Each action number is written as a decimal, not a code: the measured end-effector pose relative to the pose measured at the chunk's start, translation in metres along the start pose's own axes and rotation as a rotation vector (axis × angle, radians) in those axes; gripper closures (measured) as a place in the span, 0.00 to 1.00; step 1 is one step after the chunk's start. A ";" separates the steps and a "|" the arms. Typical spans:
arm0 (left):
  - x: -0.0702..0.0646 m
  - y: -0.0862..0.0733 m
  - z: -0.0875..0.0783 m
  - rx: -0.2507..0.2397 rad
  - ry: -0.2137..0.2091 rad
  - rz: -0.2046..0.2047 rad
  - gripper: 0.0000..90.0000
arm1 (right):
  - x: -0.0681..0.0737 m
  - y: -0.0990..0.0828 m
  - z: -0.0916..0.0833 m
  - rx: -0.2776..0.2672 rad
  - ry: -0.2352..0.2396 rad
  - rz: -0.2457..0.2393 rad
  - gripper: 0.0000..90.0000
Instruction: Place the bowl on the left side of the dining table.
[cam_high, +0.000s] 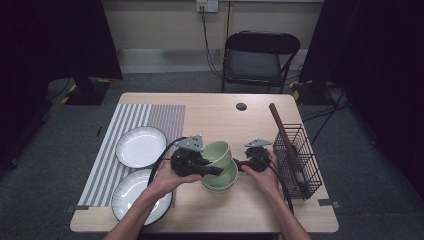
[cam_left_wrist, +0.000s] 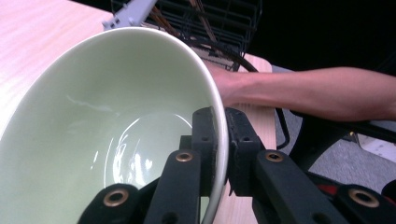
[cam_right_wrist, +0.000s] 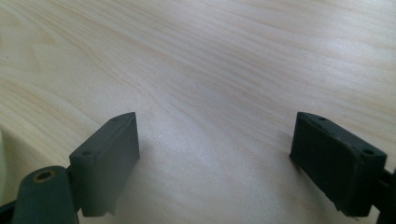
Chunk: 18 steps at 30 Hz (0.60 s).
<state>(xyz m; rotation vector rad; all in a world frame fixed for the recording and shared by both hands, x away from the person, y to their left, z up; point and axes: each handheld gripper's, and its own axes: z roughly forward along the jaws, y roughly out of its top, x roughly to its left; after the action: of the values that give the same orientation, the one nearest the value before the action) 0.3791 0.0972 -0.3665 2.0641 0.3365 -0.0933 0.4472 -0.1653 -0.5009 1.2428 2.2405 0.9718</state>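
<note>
- A wooden table carried two green bowls near its centre; the upper bowl sat tilted in the lower bowl.
- The left claw, at about 9 o'clock from the bowls, was clenched on the upper bowl's rim, one pad inside the wall and one outside.
- The right claw, at about 3 o'clock from the bowls, was released, its jaws spread wide over bare wood with nothing between them.
- A black wire basket stood at 3 o'clock near the table's edge.
- Two white plates lay on a striped mat around 9 o'clock.
</note>
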 end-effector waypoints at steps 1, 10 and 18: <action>0.000 0.001 -0.002 -0.004 0.002 0.001 0.93 | 0.000 0.000 0.000 0.000 0.000 0.001 0.16; 0.006 -0.002 -0.023 -0.047 0.048 -0.018 0.93 | 0.000 0.000 0.000 0.000 -0.001 0.001 0.16; 0.013 -0.005 -0.042 -0.086 0.082 -0.038 0.93 | 0.000 0.000 0.000 0.000 -0.001 0.000 0.16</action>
<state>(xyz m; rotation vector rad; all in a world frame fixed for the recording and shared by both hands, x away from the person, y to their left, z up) 0.3867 0.1385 -0.3529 1.9807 0.4233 -0.0167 0.4470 -0.1653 -0.5009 1.2434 2.2395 0.9712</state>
